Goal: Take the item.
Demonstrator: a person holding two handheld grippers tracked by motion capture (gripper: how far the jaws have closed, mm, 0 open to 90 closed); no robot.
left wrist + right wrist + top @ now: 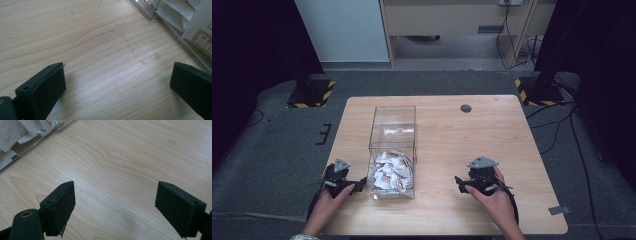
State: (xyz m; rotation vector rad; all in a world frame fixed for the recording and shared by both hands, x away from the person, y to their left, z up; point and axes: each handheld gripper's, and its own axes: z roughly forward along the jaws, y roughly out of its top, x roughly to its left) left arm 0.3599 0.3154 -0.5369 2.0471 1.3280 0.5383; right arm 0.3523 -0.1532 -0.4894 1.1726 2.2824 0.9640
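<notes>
Your high view is soft and low in detail. The light wood desk (462,135) is evenly lit from above, while black curtains at both sides and the grey floor stay dim. The clear plastic box (393,145) catches pale glare on its walls, and the white packets (391,171) inside it blur together.

In your left gripper view the desk grain is sharp at mid-frame, with a broad sheen between the fingers (47,87). The near fingers are slightly soft, with a faint shadow beside them.

Your right gripper view is bright and even. Soft shadows lie under its fingers (60,205), and the packets at the top left corner are out of focus.
</notes>
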